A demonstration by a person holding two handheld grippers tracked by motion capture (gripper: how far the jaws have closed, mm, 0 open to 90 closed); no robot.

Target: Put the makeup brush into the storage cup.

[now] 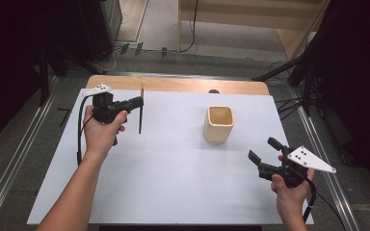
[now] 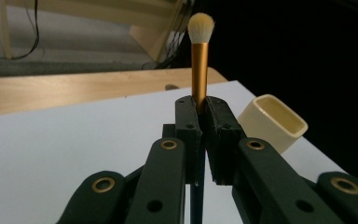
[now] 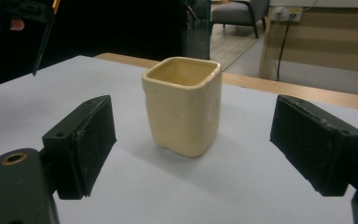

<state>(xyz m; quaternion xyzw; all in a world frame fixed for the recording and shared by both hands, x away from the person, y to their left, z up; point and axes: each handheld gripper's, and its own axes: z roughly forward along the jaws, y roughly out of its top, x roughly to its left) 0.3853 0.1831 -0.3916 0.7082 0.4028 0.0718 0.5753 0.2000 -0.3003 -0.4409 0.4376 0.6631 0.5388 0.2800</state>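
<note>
Okay, we have the left gripper (image 1: 136, 102) clamped tight on a makeup brush (image 2: 199, 60), jaws pinched on the gold ferrule with the white bristle tip up and the dark handle hanging down below the pads. In the high view the brush (image 1: 141, 110) sits at about 10 o'clock on the white table (image 1: 164, 192), held upright and clear of the surface (looks like a carry pose, so the handle end can drop straight into something).

Our right gripper (image 1: 264, 154) is at roughly 4 o'clock, jaws spread wide with nothing between the pads. It points toward the cream cup (image 1: 218, 124), which stands upright near the table's middle, a bit toward 2 o'clock. In the right gripper view the cup (image 3: 182, 105) sits centred between the two open jaws but well apart from them, no contact.

We judge the right side is lining up to steady the cup while the left brings the brush over.
</note>
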